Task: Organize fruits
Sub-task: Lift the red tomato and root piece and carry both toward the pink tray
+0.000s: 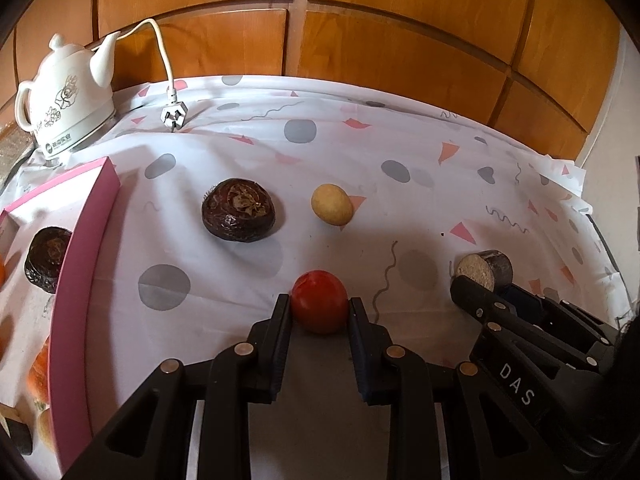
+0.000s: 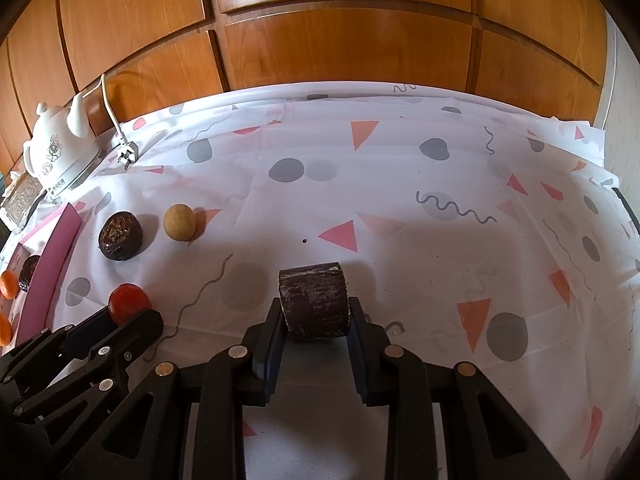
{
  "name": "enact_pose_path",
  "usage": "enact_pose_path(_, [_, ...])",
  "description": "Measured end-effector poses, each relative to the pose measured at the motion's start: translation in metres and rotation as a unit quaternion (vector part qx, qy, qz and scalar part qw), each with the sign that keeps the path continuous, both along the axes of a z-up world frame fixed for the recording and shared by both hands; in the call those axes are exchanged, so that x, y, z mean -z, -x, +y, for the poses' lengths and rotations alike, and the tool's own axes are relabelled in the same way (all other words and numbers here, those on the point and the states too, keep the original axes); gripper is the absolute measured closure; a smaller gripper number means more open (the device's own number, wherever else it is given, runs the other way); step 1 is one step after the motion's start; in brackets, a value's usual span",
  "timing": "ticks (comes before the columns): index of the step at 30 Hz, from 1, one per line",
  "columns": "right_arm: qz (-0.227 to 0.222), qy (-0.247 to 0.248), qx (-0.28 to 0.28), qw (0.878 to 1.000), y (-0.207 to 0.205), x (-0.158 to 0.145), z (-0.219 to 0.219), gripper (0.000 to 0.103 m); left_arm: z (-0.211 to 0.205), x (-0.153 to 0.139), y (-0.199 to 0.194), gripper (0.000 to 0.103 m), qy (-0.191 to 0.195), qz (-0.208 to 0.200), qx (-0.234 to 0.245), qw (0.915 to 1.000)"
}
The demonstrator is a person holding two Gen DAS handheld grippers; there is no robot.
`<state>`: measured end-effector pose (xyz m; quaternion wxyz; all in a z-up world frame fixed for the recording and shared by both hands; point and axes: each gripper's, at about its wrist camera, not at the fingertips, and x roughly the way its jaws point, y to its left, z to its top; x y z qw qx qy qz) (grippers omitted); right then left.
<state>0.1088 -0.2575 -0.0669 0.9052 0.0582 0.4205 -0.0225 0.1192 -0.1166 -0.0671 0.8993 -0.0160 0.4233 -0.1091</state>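
Note:
My left gripper point(image 1: 319, 307) is shut on a red round fruit point(image 1: 319, 306) that rests on the patterned tablecloth. My right gripper point(image 2: 314, 312) is shut on a dark brown cylinder with a pale cut end point(image 2: 313, 304); it also shows in the left wrist view point(image 1: 486, 270). A dark wrinkled round fruit point(image 1: 239, 210) and a small yellow round fruit point(image 1: 332, 204) lie further back on the cloth. A pink box point(image 1: 76, 280) at the left holds another dark fruit point(image 1: 46, 258) and orange fruits. The red fruit also shows in the right wrist view point(image 2: 128, 300).
A white kettle point(image 1: 66, 96) stands at the back left with its plug point(image 1: 175, 114) lying on the cloth. Wooden cabinet doors point(image 1: 360, 40) rise behind the table. The table edge runs along the right side point(image 2: 624, 208).

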Motion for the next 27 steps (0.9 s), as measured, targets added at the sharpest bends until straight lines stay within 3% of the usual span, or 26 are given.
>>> enact_pose_path(27, [-0.002, 0.001, -0.001, 1.000, 0.000, -0.001, 0.000, 0.073, 0.006, -0.010, 0.011, 0.077, -0.007, -0.002, 0.004, 1.0000])
